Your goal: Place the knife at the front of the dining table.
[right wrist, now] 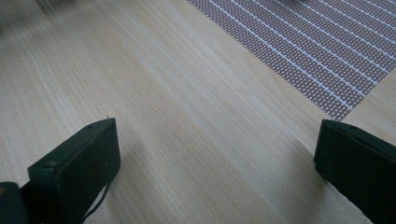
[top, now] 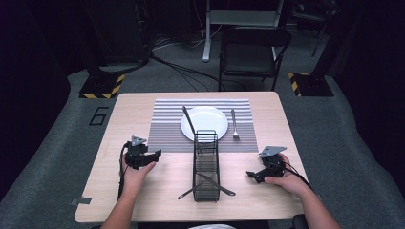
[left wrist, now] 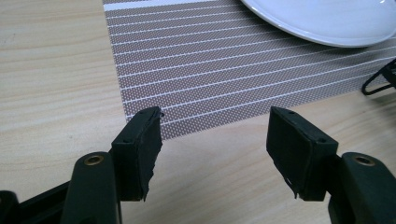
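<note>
1. The left tool (top: pixel 155 154) is hovering left of the wire caddy (top: pixel 206 167), its jaws standing apart with nothing between them.
2. The right tool (top: pixel 249 174) is resting right of the wire caddy, jaws spread wide and empty over the bench (top: pixel 143 200).
3. The wire caddy is sitting mid-bench, with a knife (top: pixel 217 183) lying across its near end and a utensil (top: pixel 189 121) leaning out of its far end over the plate (top: pixel 212 116).
4. A fork (top: pixel 234 125) is lying beyond the wire caddy, on the striped mat (top: pixel 165 129).

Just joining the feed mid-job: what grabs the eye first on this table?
A black wire caddy stands mid-table, cutlery poking through its near end. Behind it a white plate sits on a striped placemat, a fork to its right. The left gripper and right gripper flank the caddy, both open, holding nothing.
</note>
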A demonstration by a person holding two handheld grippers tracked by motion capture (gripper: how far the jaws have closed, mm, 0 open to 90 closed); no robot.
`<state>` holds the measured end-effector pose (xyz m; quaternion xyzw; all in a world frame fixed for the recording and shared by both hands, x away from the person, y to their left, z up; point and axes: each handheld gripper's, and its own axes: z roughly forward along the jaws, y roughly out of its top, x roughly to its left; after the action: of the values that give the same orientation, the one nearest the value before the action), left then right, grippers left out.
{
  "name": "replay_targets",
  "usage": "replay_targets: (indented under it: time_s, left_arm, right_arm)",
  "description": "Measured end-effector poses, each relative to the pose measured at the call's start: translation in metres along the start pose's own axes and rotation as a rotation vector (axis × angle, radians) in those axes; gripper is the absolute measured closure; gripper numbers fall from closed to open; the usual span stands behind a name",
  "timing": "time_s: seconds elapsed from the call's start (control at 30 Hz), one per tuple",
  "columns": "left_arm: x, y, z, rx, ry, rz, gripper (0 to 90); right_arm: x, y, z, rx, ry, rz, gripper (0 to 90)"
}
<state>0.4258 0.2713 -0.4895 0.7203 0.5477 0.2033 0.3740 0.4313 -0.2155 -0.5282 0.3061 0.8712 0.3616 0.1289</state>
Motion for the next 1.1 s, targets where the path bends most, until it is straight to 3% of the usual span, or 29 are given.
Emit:
replay_targets:
  time_s: [0.53,0.8,1.1]
  left_arm:
    - [-0.014,0.026,-0.029,-0.034,-0.078,-0.033,37.8]
    - [-0.03,0.041,-0.039,-0.053,-0.083,0.021,38.2]
    - [-0.052,0.065,-0.047,-0.068,-0.132,0.072,48.0]
  right_arm:
    - [0.0,0.0,0.0,0.0,0.0,0.0,0.0]
    - [0.0,0.0,0.0,0.001,-0.001,0.002,0.0]
    - [0.0,0.0,0.0,-0.001,0.0,-0.004,0.0]
